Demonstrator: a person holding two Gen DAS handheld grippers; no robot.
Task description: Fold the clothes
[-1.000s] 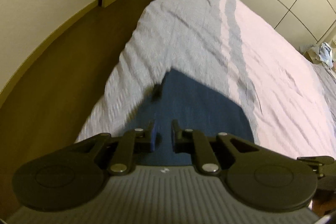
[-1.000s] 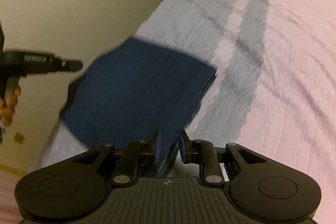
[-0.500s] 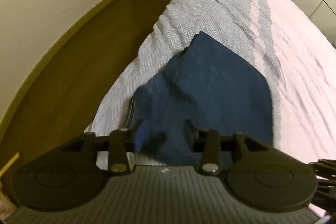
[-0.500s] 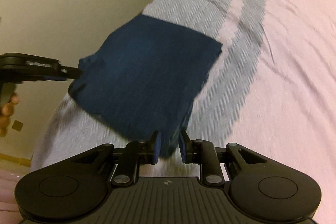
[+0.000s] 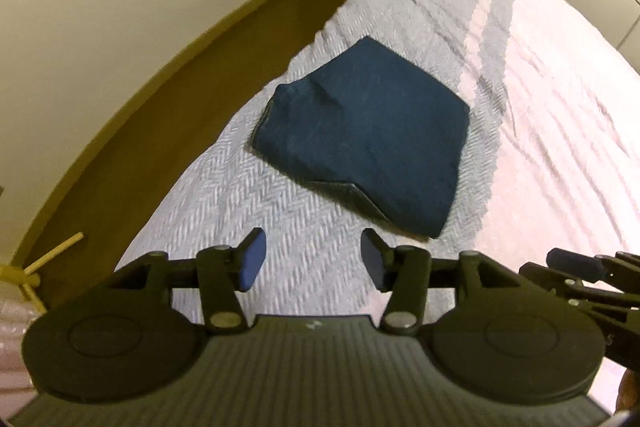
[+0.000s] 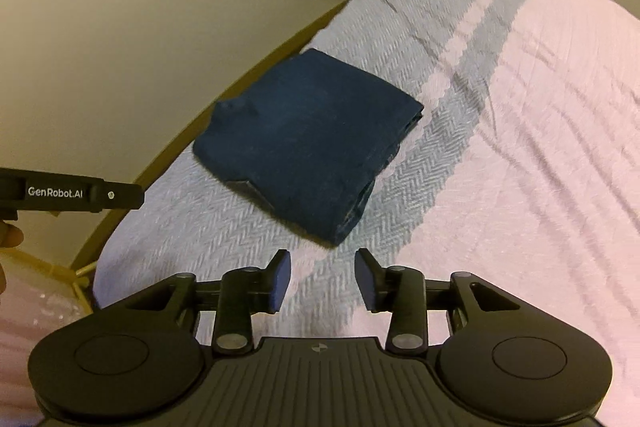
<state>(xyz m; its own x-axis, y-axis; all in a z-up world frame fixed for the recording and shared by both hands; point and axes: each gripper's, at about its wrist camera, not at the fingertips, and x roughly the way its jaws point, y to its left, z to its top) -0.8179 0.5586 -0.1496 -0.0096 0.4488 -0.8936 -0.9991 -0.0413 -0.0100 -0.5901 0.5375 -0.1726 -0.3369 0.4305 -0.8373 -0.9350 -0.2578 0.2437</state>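
Released now from both hand-held grippers and dropped flat onto the bed [image 5: 540, 115], where half a second ago still pinched at its near edge and hanging in the air. Pulled back too, both tools, with bare bedspread showing between fingers and cloth.

Spread across most of both views, a bed under a herringbone cover with a grey stripe and a pink field; serves as the folding surface, wide and flat enough to take the cloth. Wooden floor [image 5: 132, 131] and pale wall to the left, a door at the far end.

Lying near the left edge of the bed, a dark blue garment [image 5: 368, 131], folded into a compact, roughly square packet of several layers, stacked edges visible along its right side in the right wrist view [image 6: 316, 139]. Slightly puckered at the far left corner, and one small flap turned out at the near edge [image 6: 244, 187]. Looks like the state a finished fold leaves; equally fits a pause before one more fold or a tidy of that flap.

Left hand-held gripper [image 5: 310, 261]: fingers spread wide, nothing between them, short of the packet. Right hand-held gripper [image 6: 322, 279]: likewise spread wide and holding nothing, hovering just before the near corner. Probably opened to let the packet settle without dragging it.
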